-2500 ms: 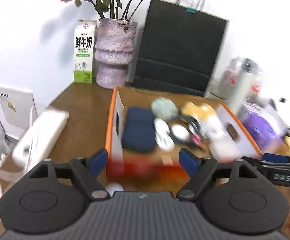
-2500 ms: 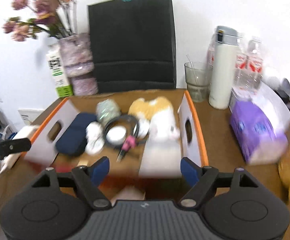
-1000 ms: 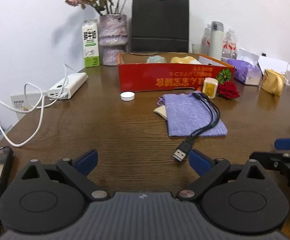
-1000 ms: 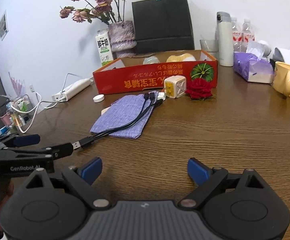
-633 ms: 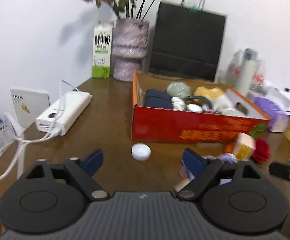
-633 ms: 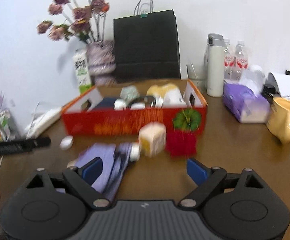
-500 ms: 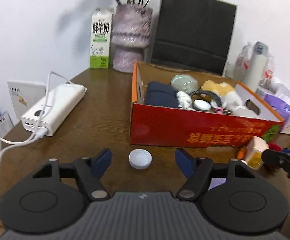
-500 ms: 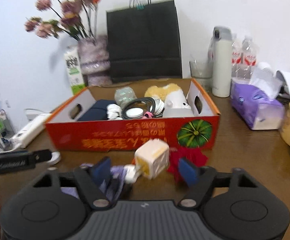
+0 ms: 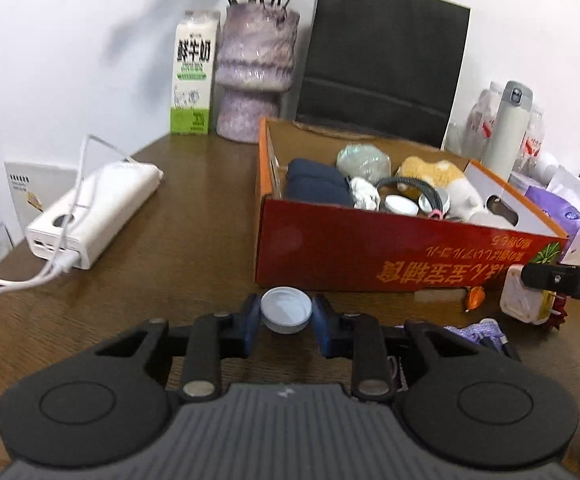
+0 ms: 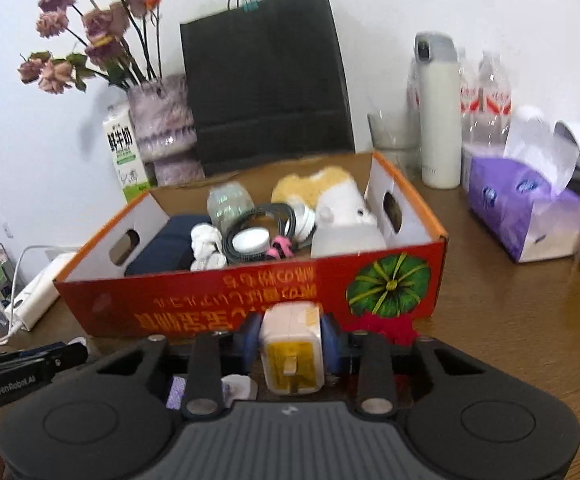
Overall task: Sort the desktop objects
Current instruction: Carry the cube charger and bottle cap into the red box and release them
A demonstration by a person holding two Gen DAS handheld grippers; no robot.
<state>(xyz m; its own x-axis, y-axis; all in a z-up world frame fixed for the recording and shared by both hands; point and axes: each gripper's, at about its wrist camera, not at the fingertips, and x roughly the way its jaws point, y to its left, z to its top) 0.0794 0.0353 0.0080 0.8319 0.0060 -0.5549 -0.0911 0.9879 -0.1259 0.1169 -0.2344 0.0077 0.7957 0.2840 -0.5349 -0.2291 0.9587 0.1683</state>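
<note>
In the left wrist view, my left gripper (image 9: 286,314) is closing on a small white cap (image 9: 286,308) that lies on the table just in front of the red cardboard box (image 9: 370,256). Both blue pads touch the cap's sides. In the right wrist view, my right gripper (image 10: 292,334) is closing on a white and yellow charger cube (image 10: 292,352), with the pads pressed against its two sides. The cube (image 9: 518,304) also shows at the right of the left wrist view. The box (image 10: 210,304) holds a dark pouch, a plush toy, a cable and other small items.
A purple pouch (image 9: 474,330) and a red rose (image 10: 386,326) lie by the box front. A white power bank (image 9: 94,212) with its cable sits at the left. Behind stand a milk carton (image 9: 193,80), vase (image 9: 254,76), black bag (image 9: 382,68), thermos (image 10: 438,112) and tissue pack (image 10: 526,208).
Both grippers came forward across the table to the front of the box. Their jaws went from wide apart to closed, the left around the cap, the right around the charger cube.
</note>
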